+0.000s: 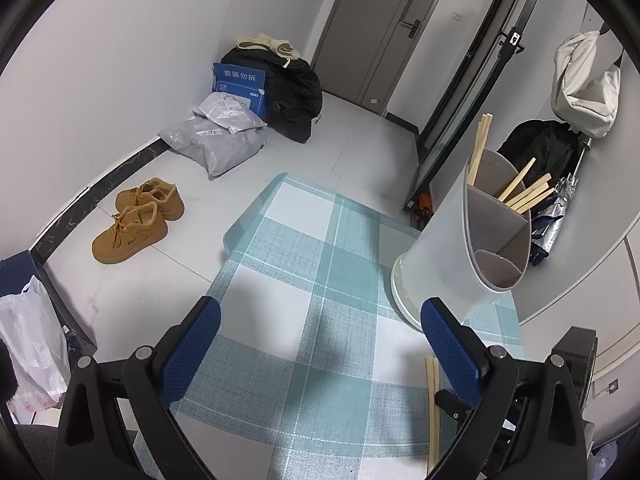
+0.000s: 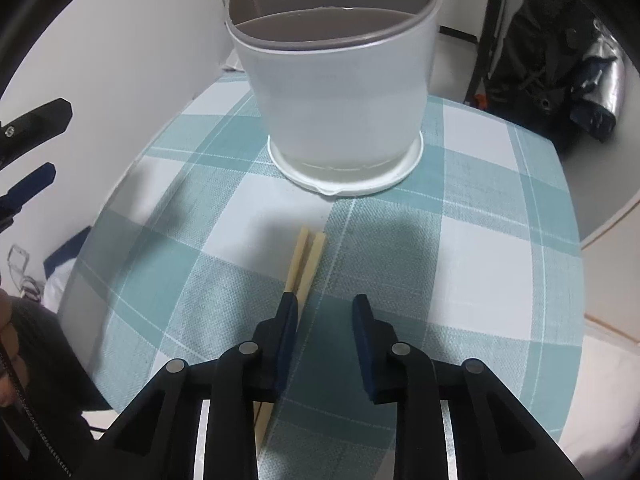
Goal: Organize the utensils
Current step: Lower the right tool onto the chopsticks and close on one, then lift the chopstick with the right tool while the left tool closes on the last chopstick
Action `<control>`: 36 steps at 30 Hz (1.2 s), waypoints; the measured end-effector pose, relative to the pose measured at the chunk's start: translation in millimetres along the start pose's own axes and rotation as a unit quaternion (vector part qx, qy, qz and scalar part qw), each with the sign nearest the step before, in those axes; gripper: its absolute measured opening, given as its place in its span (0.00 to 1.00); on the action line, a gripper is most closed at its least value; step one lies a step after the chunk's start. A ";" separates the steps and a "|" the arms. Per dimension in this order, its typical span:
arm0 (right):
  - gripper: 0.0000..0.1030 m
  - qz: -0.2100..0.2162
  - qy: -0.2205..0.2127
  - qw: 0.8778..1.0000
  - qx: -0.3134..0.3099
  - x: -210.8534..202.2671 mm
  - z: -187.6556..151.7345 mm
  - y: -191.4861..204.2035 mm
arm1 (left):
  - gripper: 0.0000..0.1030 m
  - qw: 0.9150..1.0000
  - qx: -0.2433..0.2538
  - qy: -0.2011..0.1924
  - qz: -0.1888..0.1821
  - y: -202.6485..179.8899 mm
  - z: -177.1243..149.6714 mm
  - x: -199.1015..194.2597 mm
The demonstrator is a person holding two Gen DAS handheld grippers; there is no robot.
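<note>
A white utensil holder with grey inner dividers stands on the checked tablecloth. Several wooden chopsticks lean in its back compartments. A loose pair of chopsticks lies flat on the cloth in front of the holder. My right gripper points down over that pair. Its jaws stand a little apart, and the sticks run under the left fingertip without being pressed by both pads. My left gripper hangs wide open over bare cloth, left of the holder, holding nothing.
The table's rounded edge drops off to the left. On the floor lie tan shoes, grey and blue parcels and black bags. A folded umbrella and dark bag sit behind the holder.
</note>
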State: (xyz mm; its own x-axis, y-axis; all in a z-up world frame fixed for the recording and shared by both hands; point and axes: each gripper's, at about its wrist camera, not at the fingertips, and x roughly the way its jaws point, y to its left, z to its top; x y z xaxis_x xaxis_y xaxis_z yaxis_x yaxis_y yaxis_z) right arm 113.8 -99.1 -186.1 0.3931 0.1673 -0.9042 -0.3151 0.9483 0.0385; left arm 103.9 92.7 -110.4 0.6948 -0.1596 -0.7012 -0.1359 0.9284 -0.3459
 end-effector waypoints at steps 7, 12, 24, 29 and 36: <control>0.15 -0.021 0.013 0.999 -0.036 9.1 9.1 19.6 | 0.95 1.000 -0.015 0.003 0.001 9.4 2.8 -0.5; 0.06 -0.015 0.019 0.999 -0.038 8.0 8.1 16.7 | 0.95 1.000 -0.025 0.002 -0.014 14.2 4.0 -3.1; 0.06 -0.017 0.042 0.997 -0.059 -5.5 -9.5 8.5 | 0.95 0.999 -0.039 0.007 -0.018 18.0 5.1 -1.8; 0.09 -0.023 0.045 0.996 -0.070 1.1 4.8 12.9 | 0.95 0.999 -0.041 0.009 -0.012 20.1 3.5 -1.6; 0.06 -0.021 0.055 0.995 -0.082 8.3 22.6 17.4 | 0.95 0.999 -0.031 0.010 -0.014 17.9 2.6 -0.5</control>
State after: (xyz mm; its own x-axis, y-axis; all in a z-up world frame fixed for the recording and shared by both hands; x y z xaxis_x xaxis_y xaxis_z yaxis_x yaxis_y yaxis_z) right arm 131.1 -75.2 -183.4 0.3158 0.0892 -0.9446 -0.4403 0.8957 -0.0626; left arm 102.9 110.3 -114.7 0.6848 -0.1932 -0.7027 -0.1594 0.9012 -0.4031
